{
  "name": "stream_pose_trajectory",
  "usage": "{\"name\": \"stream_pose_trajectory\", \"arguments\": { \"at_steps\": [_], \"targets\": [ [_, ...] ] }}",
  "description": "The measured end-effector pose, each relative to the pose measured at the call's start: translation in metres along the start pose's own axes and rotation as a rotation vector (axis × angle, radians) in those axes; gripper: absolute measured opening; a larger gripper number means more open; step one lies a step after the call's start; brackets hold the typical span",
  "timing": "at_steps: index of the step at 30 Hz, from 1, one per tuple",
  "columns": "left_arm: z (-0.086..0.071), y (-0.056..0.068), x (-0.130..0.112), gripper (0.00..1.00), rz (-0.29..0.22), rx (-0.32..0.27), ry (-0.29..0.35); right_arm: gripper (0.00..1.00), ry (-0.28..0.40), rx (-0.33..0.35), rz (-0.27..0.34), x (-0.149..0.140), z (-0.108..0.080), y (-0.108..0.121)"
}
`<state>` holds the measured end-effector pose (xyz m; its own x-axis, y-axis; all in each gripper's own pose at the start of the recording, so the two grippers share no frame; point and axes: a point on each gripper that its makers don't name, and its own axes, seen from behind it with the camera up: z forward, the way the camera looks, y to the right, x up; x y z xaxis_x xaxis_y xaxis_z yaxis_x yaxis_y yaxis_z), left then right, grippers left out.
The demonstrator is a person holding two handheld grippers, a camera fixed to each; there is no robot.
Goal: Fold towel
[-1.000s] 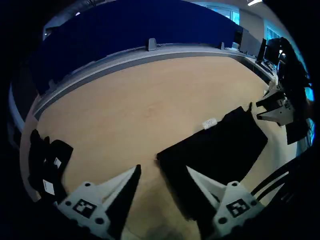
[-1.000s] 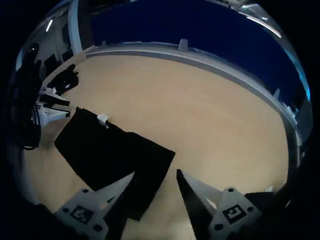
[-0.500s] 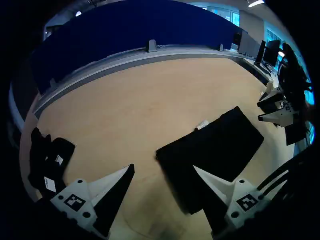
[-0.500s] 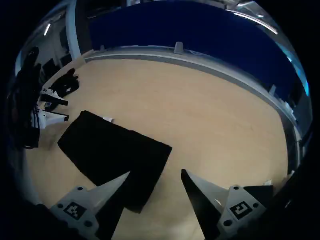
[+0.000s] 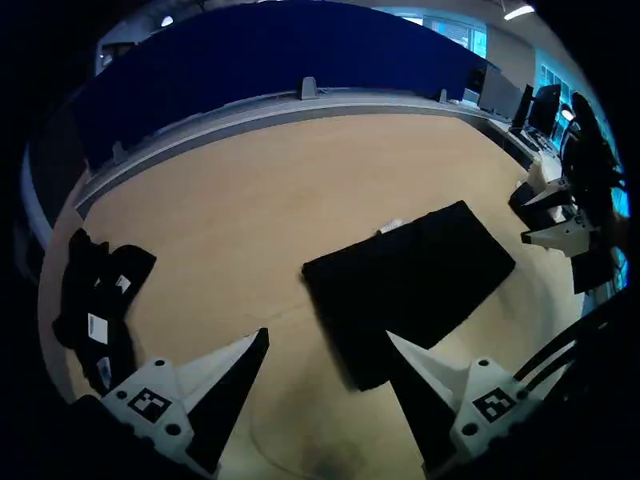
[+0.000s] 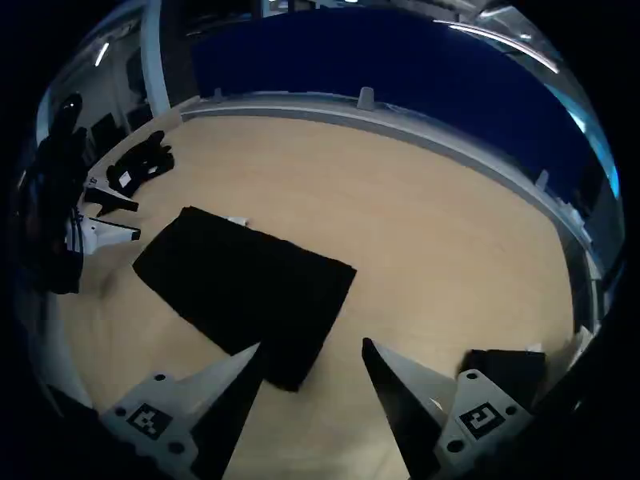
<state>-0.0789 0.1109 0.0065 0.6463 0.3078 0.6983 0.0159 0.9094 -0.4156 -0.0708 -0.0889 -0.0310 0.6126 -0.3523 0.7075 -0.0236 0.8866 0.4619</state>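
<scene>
The black towel (image 5: 408,280) lies flat in the middle of the wooden desk (image 5: 240,192), with the left tool (image 5: 326,334) and the right tool (image 6: 310,344) both wide apart and empty by its near edges, a heap of dark cloths (image 5: 100,296) well apart, and a blue wall (image 5: 264,48) behind.

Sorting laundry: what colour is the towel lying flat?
The towel is black; best in the left gripper view.

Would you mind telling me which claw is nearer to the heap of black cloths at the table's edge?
Left. The left claw hovers just beside the heap of black cloths; the right claw is across the table, with the black towel between.
</scene>
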Motion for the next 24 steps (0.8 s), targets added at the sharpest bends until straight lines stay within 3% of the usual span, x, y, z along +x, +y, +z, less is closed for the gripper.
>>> {"name": "stream_pose_trajectory", "arguments": {
  "at_steps": [6,11,17,24],
  "targets": [
    [-0.010,0.008,-0.012,0.98,0.018,-0.005,0.000,0.88,-0.001,0.010,0.008,-0.014,-0.010,-0.007],
    [-0.015,0.006,-0.019,0.98,0.013,0.008,-0.007,0.88,-0.004,0.020,-0.009,-0.018,-0.011,-0.010],
    [-0.033,-0.005,-0.031,0.98,-0.026,0.052,0.003,0.88,-0.025,0.047,-0.053,-0.025,-0.010,-0.015],
    [-0.062,-0.022,-0.063,0.98,-0.096,0.117,0.002,0.88,-0.057,0.090,-0.114,-0.034,-0.004,-0.026]
  ]
}}
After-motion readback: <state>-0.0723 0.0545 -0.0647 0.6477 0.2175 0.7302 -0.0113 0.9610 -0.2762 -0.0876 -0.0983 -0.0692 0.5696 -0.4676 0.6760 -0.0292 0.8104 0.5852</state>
